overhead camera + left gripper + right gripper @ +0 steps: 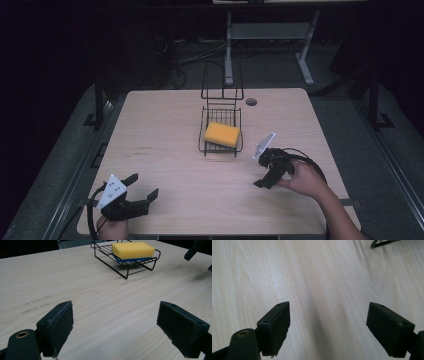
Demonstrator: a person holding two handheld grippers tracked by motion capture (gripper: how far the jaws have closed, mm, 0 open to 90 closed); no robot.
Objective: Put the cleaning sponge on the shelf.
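On wire rack [221,131], yellow sponge [222,134].

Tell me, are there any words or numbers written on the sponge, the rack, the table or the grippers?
No readable words or numbers.
Yellow sponge: plain, no label.
Black wire rack: no tag.
Wooden table: faint grey marks, too blurred to read as letters.
Grey plate on the left gripper: small dark dots, no writing.
Right gripper: no writing to make out.

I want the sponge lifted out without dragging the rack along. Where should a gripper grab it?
Grip the yellow sponge across its short width, coming from above: it lies flat in the wire rack, standing above the low rails. The right hand-held gripper, open, is nearer.
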